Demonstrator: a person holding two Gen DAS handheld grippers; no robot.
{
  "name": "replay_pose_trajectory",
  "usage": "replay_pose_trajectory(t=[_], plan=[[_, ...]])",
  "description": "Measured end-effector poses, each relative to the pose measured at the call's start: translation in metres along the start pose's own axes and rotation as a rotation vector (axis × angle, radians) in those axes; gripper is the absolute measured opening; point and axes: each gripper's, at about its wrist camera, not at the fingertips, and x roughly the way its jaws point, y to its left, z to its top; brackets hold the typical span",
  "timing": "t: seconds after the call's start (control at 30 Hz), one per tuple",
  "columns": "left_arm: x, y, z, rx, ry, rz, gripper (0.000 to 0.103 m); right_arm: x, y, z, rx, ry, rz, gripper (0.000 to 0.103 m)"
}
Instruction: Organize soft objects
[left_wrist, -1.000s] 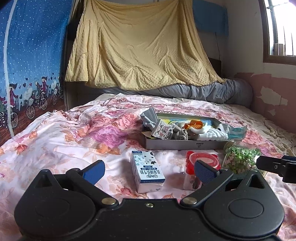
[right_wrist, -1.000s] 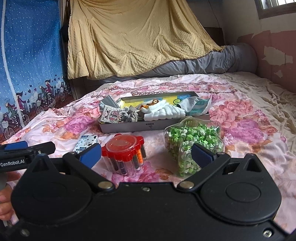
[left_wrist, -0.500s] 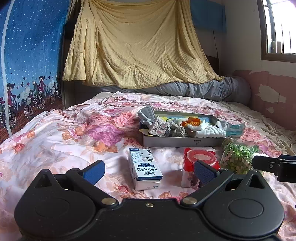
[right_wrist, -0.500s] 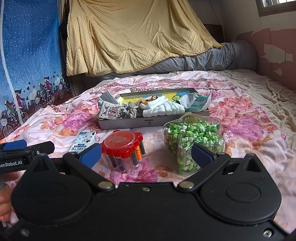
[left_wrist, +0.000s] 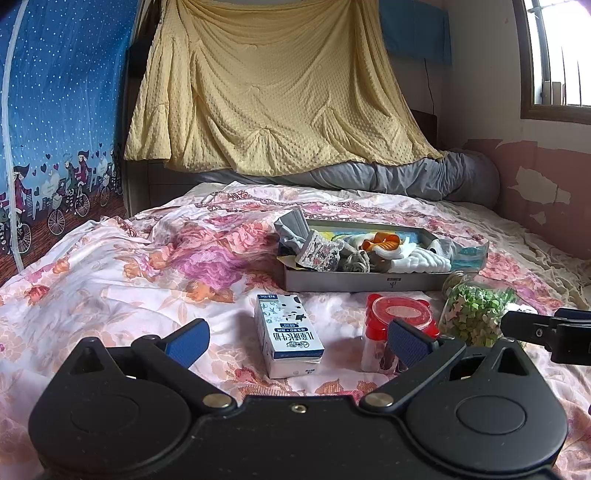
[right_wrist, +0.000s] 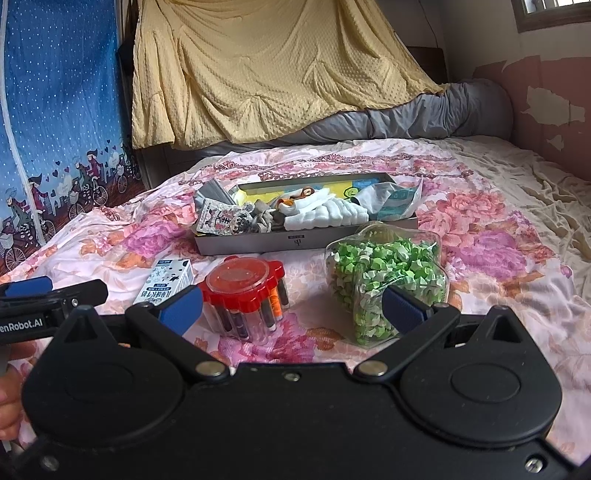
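Both grippers drifted back a touch over the last second, so the bed scene sits slightly lower in each view, but no object shifted. Left gripper (left_wrist: 297, 341) and right gripper (right_wrist: 291, 308) hang wide open, holding nothing. Soft stuff, the white cloth (right_wrist: 325, 214) and socks, lies in the tray (right_wrist: 295, 242); carton (left_wrist: 288, 334), red vial holder (right_wrist: 245, 282) and star jar (right_wrist: 384, 269) stand just in front. Could be sorted already or about to be, honestly can't say.
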Motion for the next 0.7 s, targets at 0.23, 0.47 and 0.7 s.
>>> replay_pose_trajectory(t=[0.23, 0.47, 0.7], plan=[[0.0013, -0.0004, -0.0009, -0.004, 0.002, 0.003, 0.102, -0.0001, -0.0014, -0.0019, -0.001, 0.006, 0.0, 0.103], [0.0014, -0.0005, -0.0012, -0.004, 0.003, 0.003, 0.102, -0.0004, -0.0017, -0.0021, -0.001, 0.008, 0.0, 0.103], [0.0013, -0.0005, -0.001, -0.003, 0.003, 0.002, 0.102, -0.0001, -0.0019, -0.0022, -0.002, 0.009, 0.0, 0.103]])
